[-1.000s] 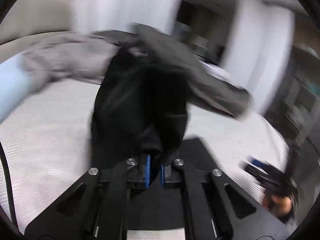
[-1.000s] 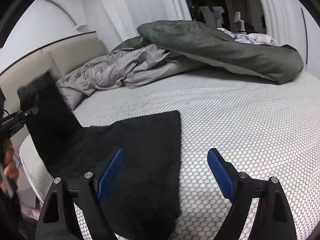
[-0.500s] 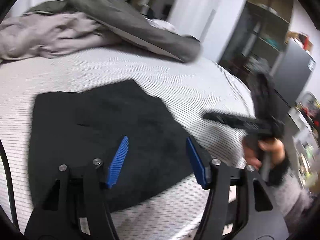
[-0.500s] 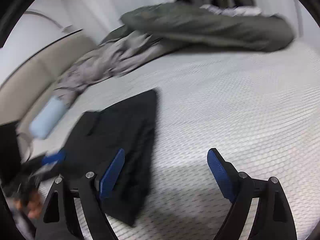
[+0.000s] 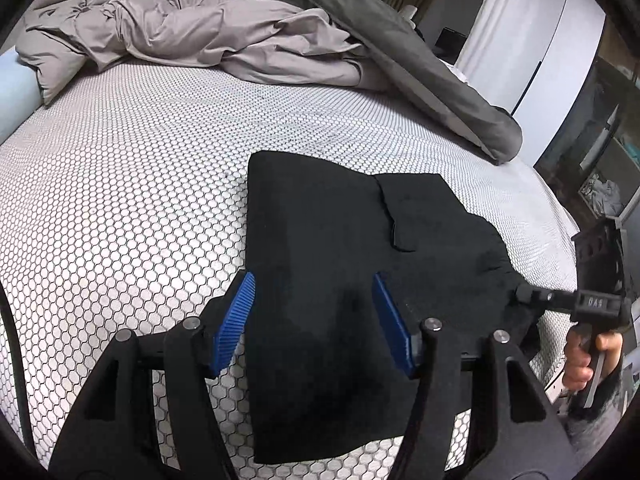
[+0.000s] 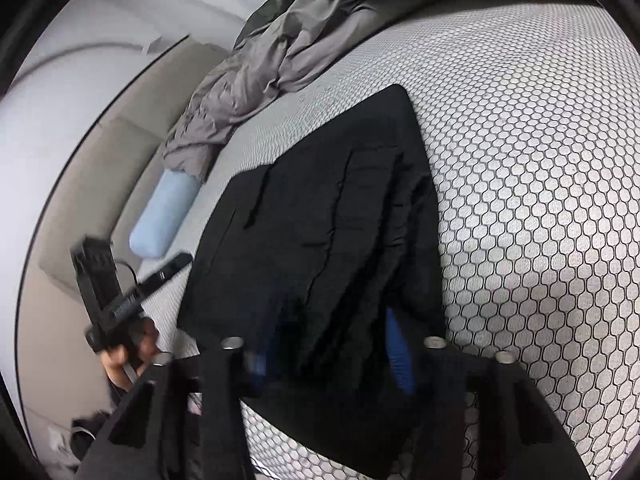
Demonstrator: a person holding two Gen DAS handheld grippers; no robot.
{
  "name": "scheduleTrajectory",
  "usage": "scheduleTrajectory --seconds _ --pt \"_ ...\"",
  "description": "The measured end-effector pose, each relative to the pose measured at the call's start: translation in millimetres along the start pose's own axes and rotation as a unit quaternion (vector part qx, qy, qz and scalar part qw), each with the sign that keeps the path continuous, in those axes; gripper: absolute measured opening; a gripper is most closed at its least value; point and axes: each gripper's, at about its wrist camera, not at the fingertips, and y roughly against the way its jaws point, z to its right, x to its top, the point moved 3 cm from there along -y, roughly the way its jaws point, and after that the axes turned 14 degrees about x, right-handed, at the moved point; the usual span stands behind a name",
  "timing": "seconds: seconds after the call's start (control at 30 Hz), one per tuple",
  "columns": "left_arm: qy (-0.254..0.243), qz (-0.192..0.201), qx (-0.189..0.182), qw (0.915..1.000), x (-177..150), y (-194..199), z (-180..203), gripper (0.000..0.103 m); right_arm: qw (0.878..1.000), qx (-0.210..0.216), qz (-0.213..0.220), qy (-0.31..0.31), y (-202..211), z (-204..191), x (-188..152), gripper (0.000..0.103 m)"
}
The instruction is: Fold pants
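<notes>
Soft, limp black pants (image 5: 344,264) folded near the bed's (image 5: 120,184) front edge: left gripper (image 5: 314,320) half-open and empty above them, right gripper (image 6: 332,344) just closing over their bunched right edge, the best hold.

Left gripper (image 5: 314,320): black angular frame showing triangular cut-outs; fingers (image 5: 234,322) wearing ribbed blue pads; round silver screws sitting along the finger bases; thin black cable running up the left edge.

Right gripper (image 6: 332,350): same black frame, blue pads, silver screws showing.

Right hand (image 5: 586,356) wearing a dark fuzzy sleeve cuff. White lettering showing on the handle, too small for reading.
</notes>
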Motion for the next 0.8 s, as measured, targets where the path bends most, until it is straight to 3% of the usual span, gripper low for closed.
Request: scheduleTrajectory --seconds 0.17,0.23,0.37,0.57,0.63,0.73,0.8 --pt "-0.01 0.007 0.0 0.9999 -12 20 -2 0.057 1.0 0.008 0.004 0.019 4 -13 4 0.044" --pt "-0.013 0.005 0.003 0.9999 -11 21 0 0.057 1.0 -0.013 -0.011 0.008 -7 -3 2 0.03" --pt "-0.006 0.003 0.003 1.0 -10 22 0 0.057 1.0 -0.01 0.001 0.015 -4 -12 4 0.018" --pt "-0.004 0.014 -0.008 0.9999 -7 31 4 0.057 0.995 0.005 0.043 0.092 46 -72 -7 0.018" --pt "-0.015 0.008 -0.001 0.9999 -8 28 8 0.057 0.996 -0.017 0.034 0.086 44 -63 -17 0.018" --pt "-0.027 -0.014 0.008 0.9995 -12 15 14 0.057 0.994 -0.089 -0.017 0.067 18 -23 -25 0.022" --pt "-0.025 -0.027 0.005 0.9993 -15 9 16 0.057 0.994 -0.088 -0.031 0.049 11 -9 -27 0.026"
